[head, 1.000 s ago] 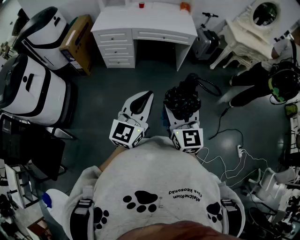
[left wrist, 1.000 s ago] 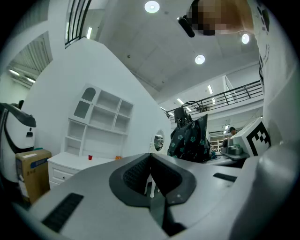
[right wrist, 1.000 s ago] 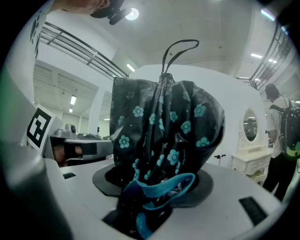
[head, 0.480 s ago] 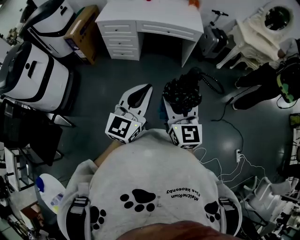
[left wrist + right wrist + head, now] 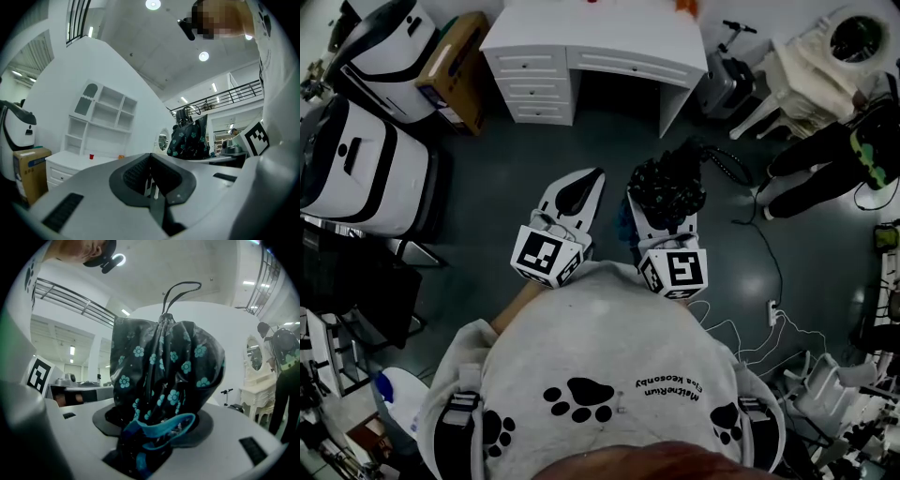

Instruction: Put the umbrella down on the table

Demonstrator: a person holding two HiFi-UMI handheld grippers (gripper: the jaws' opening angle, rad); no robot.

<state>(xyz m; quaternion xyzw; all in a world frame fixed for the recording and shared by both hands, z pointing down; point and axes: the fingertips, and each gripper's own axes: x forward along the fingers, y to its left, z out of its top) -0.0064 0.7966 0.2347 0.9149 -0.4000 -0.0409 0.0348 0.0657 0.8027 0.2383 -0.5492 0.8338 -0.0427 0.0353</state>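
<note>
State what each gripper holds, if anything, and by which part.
The right gripper holds the folded umbrella by its bunched fabric, the loop end pointing away. The left gripper holds nothing; its fingers are together.

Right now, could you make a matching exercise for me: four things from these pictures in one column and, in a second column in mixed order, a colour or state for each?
1. umbrella
2. left gripper
3. desk
4. cardboard box

A. brown, beside the desk
B. jaws together, nothing between them
C. white, with drawers
D. black with teal flowers, clamped in the right gripper

Pairs: 1-D, 2-B, 3-C, 4-A
</note>
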